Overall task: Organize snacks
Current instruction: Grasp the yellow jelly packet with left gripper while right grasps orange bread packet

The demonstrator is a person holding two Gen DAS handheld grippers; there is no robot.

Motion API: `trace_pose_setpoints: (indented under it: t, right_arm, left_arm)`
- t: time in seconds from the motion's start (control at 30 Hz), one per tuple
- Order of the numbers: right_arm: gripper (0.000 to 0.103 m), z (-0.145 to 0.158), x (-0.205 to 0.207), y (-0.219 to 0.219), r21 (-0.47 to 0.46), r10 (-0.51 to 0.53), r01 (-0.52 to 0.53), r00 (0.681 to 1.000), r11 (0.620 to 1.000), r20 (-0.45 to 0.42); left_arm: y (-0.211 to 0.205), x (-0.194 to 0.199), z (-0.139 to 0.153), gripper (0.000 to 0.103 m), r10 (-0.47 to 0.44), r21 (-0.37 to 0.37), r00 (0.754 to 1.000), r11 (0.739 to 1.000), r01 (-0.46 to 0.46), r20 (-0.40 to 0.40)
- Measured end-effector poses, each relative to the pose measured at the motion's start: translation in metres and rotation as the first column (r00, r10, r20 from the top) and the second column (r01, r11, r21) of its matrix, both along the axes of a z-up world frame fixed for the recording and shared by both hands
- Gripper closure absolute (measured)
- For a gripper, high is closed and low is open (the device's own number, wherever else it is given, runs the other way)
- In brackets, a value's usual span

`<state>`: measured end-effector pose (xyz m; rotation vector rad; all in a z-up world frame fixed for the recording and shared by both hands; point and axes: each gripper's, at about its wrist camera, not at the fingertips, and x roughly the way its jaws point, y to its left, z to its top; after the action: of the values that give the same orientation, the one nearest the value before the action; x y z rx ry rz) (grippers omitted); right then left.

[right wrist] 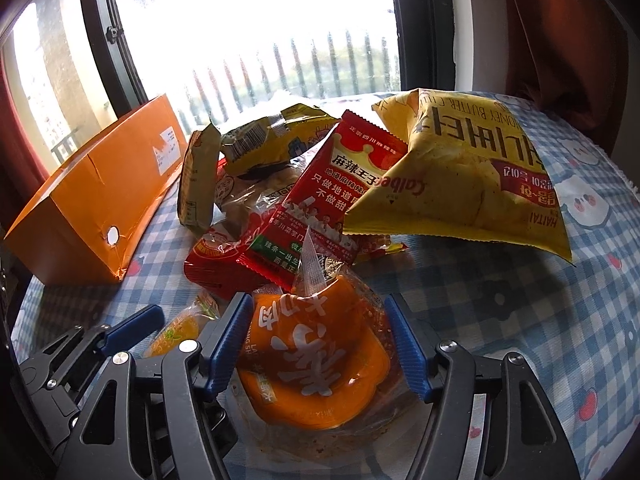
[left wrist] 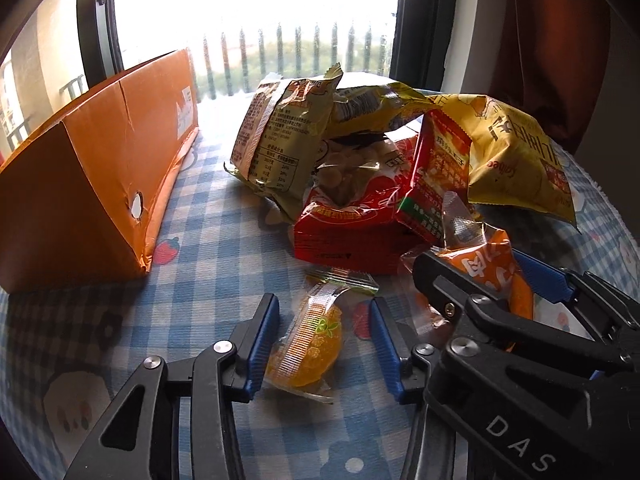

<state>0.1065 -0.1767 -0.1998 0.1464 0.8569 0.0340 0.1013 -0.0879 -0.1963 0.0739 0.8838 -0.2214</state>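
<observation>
Left wrist view: left gripper (left wrist: 324, 344) straddles the jelly packet (left wrist: 310, 350), a small clear wrapper with orange jelly inside, lying on the checked tablecloth (left wrist: 208, 224). Left pad touches the wrapper's edge; the right pad stands clear of it with cloth visible in the gap. So not yet a grasp: jaws part-closed around the packet, not pinching it. Ahead of the fingertips sits the snack pile: red packet (left wrist: 340, 232), green-yellow bag (left wrist: 276, 136), yellow chip bag (left wrist: 516, 148). Orange box (left wrist: 100, 168) lies well to the left of the fingers, long side toward the pile. The right gripper (left wrist: 488, 276) enters just right of the left one, on the orange pouch (left wrist: 496, 276).

Right wrist view: right gripper (right wrist: 316, 340) has the orange pouch (right wrist: 316, 360) between its pads. Left pad presses the pouch's side; right pad meets the crinkled clear film. Judged grasped, loosely. The pouch's sealed top pokes up ahead of the fingertips against the red sachet (right wrist: 324, 204). Chip bag (right wrist: 468, 172) is ahead and right; the box (right wrist: 92, 200) is far left.

Judgement on technique: centre the jelly packet before closing, gripping the firm body and not the thin seal. Lift the pouch straight up so its top clears the sachet without dragging the pile. Keep the two grippers from colliding; they are nearly touching.
</observation>
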Motion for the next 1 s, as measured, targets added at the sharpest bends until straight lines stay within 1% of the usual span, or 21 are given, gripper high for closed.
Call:
trace_pose_setpoints:
  t: [0.03,0.23,0.37,0.6,0.73,1.0]
  right_arm:
    - [0.033,0.0,0.0,0.001,0.001,0.0,0.0,1.0,1.0,0.0]
    - [0.033,0.002,-0.004,0.007,0.009,0.017,-0.017,1.0,1.0,-0.003]
    - [0.033,0.006,-0.009,0.012,0.006,0.026,-0.026,1.0,1.0,0.005]
    - [0.034,0.025,-0.022,0.017,0.009,0.03,-0.031,0.999,0.999,0.037]
    - [0.034,0.045,-0.029,0.019,0.028,0.028,-0.03,0.997,0.999,0.077]
    - [0.034,0.089,-0.039,0.024,0.033,0.038,-0.044,0.986,0.999,0.165]
  left_arm:
    - [0.0,-0.001,0.0,0.066,-0.007,-0.001,1.0,1.0,0.007,0.001]
    - [0.002,-0.007,0.002,0.075,-0.013,-0.005,1.0,1.0,0.013,-0.007]
    - [0.007,-0.013,0.005,0.076,-0.004,-0.023,1.0,1.0,0.004,-0.013]
    - [0.014,-0.03,0.024,0.076,0.011,-0.042,1.0,0.999,-0.01,0.027]
    - [0.017,-0.035,0.046,0.076,0.018,-0.055,0.998,0.998,-0.015,0.059]
    - [0.023,-0.044,0.087,0.076,0.041,-0.082,0.99,0.996,-0.03,0.136]
